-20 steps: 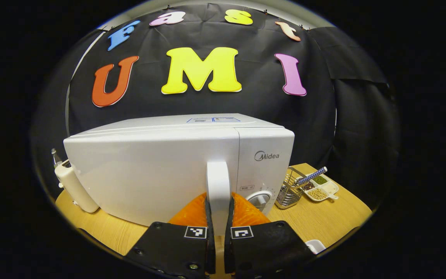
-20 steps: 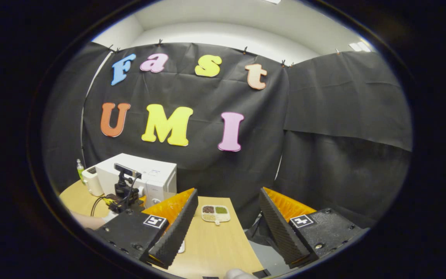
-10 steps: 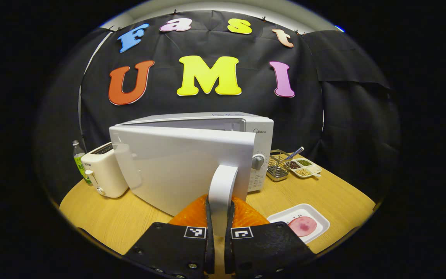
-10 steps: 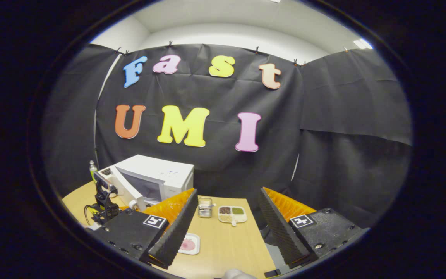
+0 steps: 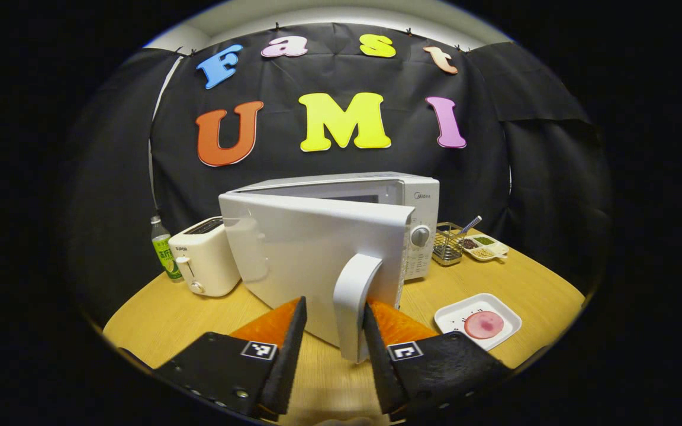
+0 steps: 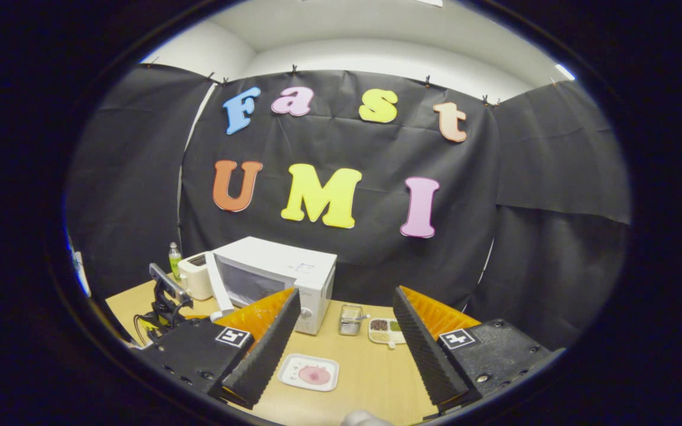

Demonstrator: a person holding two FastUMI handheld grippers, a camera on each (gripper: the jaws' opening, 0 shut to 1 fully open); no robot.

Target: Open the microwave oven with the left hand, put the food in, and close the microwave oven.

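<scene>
On the one table [image 5: 187,313] stand one microwave [image 5: 418,195] with its door [image 5: 311,248] swung partly open, one toaster [image 5: 205,263] and one bottle [image 5: 163,251], with the food tray [image 5: 477,322] right of the door, while the left gripper [image 5: 330,322] brackets the door handle [image 5: 353,296] with fingers spread and the right gripper [image 6: 347,331] hangs wide and empty.

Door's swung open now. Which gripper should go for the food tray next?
Right, probably. The right gripper is open and empty with the food tray lying just ahead between its fingers. The left gripper is open but straddles the door handle of the microwave.
</scene>
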